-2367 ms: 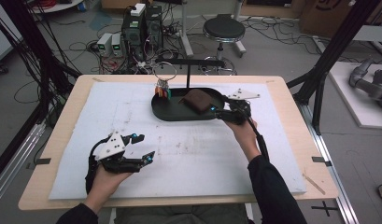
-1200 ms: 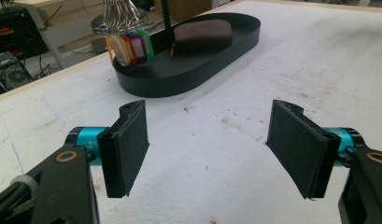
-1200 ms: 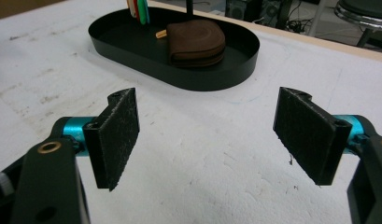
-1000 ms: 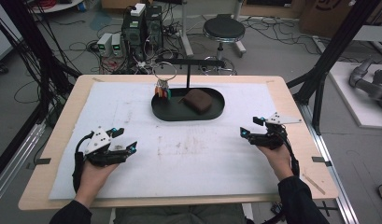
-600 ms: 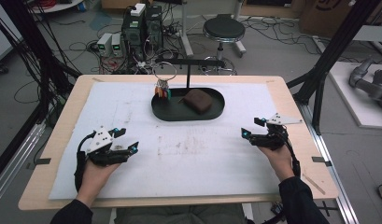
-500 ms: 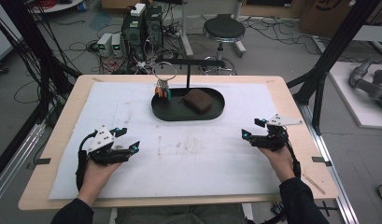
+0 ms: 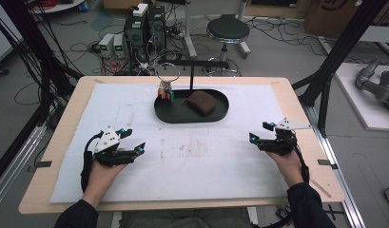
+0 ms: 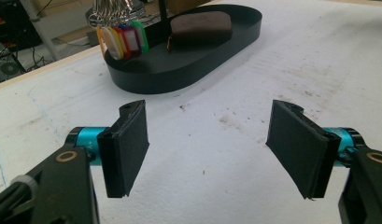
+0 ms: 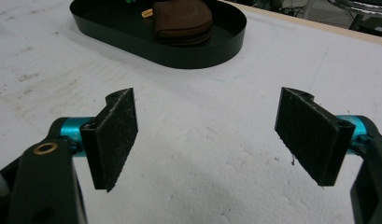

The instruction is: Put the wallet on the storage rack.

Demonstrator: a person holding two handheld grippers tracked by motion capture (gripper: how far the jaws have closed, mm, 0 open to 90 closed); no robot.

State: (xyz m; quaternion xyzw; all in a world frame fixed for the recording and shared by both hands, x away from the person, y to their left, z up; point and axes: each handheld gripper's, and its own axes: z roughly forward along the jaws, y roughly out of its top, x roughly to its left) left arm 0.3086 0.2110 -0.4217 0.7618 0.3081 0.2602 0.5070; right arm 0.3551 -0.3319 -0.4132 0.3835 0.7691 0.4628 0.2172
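Left gripper (image 7: 132, 139) and right gripper (image 7: 258, 132) released, well apart; black tray (image 7: 173, 115) seemingly distant

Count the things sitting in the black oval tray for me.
2: a brown pouch lying right of the tray's upright post, and a bunch of coloured key tags at its left end, hanging from a ring. Nothing else visible.

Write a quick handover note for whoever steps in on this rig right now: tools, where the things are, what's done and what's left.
Left tool: open, empty, held low over the white mat at the near left.
Right tool: open, empty, over the mat at the near right.
Brown pouch: lies inside the black oval tray, right of the stand's post.
Coloured key tags: hang on a ring at the tray's left end.
Done: the pouch is in the tray and both tools are clear of it.
Left: nothing visibly pending; check the pouch sits flat.
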